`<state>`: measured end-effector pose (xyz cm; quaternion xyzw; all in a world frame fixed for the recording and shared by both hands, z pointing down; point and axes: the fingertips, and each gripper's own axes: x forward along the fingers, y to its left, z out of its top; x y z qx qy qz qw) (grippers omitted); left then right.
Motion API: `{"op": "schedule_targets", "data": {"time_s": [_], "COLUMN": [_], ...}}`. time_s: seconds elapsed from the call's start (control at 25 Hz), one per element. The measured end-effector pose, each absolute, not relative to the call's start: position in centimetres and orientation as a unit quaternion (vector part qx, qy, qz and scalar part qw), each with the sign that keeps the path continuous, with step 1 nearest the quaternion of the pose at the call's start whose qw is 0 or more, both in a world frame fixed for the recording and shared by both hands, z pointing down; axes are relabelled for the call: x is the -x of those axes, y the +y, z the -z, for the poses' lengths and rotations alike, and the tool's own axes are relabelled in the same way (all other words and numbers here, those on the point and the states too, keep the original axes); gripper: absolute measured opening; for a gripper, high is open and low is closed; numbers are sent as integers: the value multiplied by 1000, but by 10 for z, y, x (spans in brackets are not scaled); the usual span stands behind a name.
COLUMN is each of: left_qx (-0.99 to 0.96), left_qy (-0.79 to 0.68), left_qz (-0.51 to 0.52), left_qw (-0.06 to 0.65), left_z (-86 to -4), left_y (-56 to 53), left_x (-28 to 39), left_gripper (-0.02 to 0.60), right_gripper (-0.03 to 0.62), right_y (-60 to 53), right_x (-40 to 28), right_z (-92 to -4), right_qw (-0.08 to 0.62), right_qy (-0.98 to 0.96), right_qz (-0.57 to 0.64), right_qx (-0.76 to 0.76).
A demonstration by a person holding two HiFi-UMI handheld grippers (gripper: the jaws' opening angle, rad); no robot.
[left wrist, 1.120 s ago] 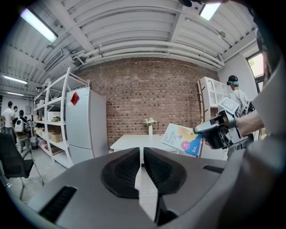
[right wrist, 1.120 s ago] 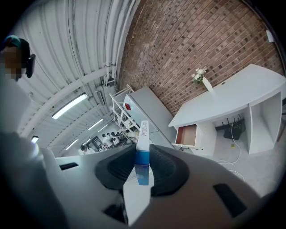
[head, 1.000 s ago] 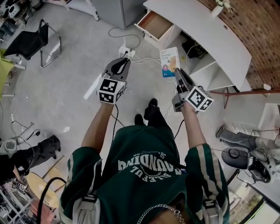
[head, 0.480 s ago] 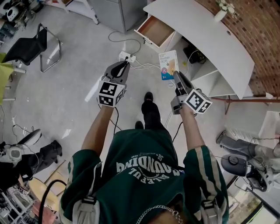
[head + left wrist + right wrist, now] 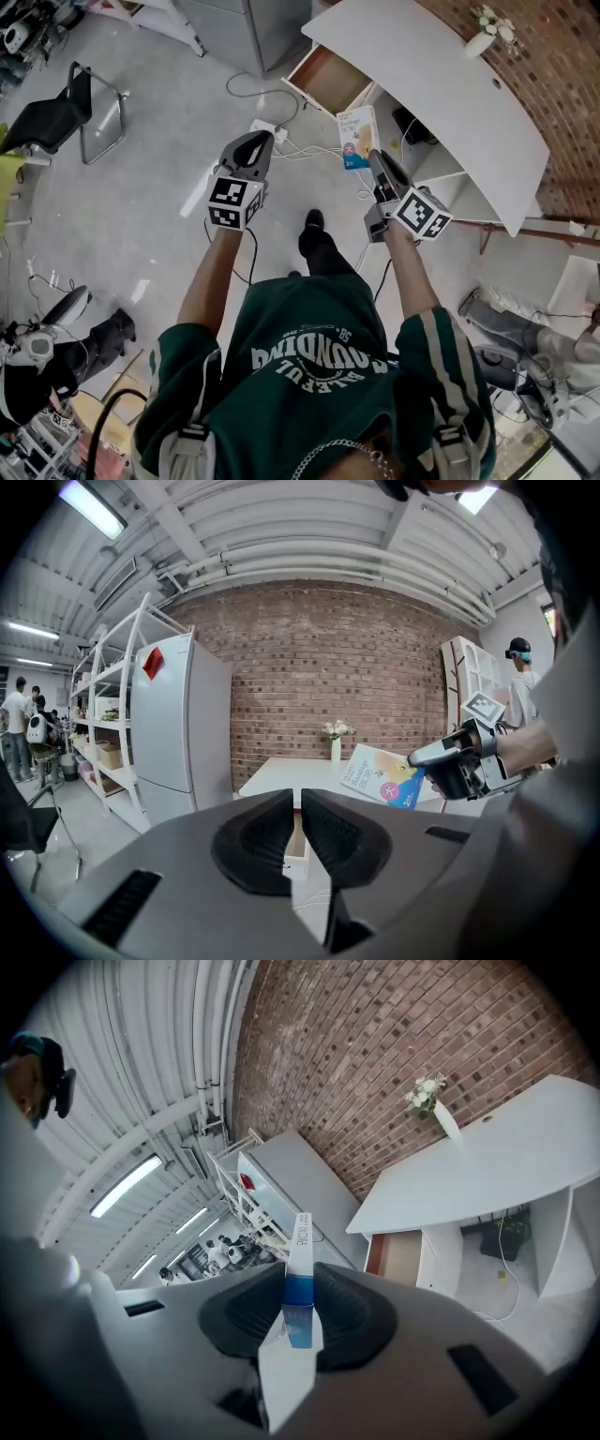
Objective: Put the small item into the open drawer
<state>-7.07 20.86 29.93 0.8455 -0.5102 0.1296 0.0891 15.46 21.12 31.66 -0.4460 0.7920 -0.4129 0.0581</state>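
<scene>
- My right claw (image 5: 373,157) is clenched on one end of the flat white-and-blue cardboard box (image 5: 357,136). The box juts out beyond the claw, in the air above the grey floor (image 5: 141,197), well short of the open white drawer with the brown wooden bottom (image 5: 330,77).
- The right gripper view shows the pads pinching only the box's thin faces near that end. Most of the box hangs free, so I judge that a quick swing could pivot it or slide it out.
- My left claw (image 5: 255,148) is clenched on nothing, its pads almost meeting. If the box slips, it cannot catch it in time.
- A white power strip with loose cables (image 5: 267,127) lies on the floor between me and the drawer. A snagged foot there would jolt both arms.
- The drawer sits just under the edge of the curved white tabletop (image 5: 441,84). Coming in high, the box's far end could knock that edge and twist in the grip.
- Letting go before the box is over the wooden bottom would drop it onto the floor beside the drawer front.
</scene>
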Motion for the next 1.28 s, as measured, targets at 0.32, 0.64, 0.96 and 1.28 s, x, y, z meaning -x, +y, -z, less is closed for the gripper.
{"op": "schedule_targets", "data": {"time_s": [0.32, 0.64, 0.96, 1.28], "left_qx": [-838, -835, -826, -820], "left_qy": [-516, -515, -527, -537], "left_qz": [-140, -151, -156, -158], "left_qw": [112, 121, 122, 120], "left_z": [-314, -325, -324, -325], "left_y": [156, 118, 94, 84], "left_x": [69, 57, 57, 71], "left_gripper": [38, 38, 38, 38], "right_gripper": [112, 112, 112, 112], "right_y": [154, 117, 90, 78], "right_x": [-149, -155, -151, -133], "right_z": [-328, -341, -348, -355], "right_qw": [46, 39, 29, 20], "right_qy": [790, 789, 794, 800], "right_qz": [426, 437, 444, 450], "right_qx": [438, 430, 415, 397]}}
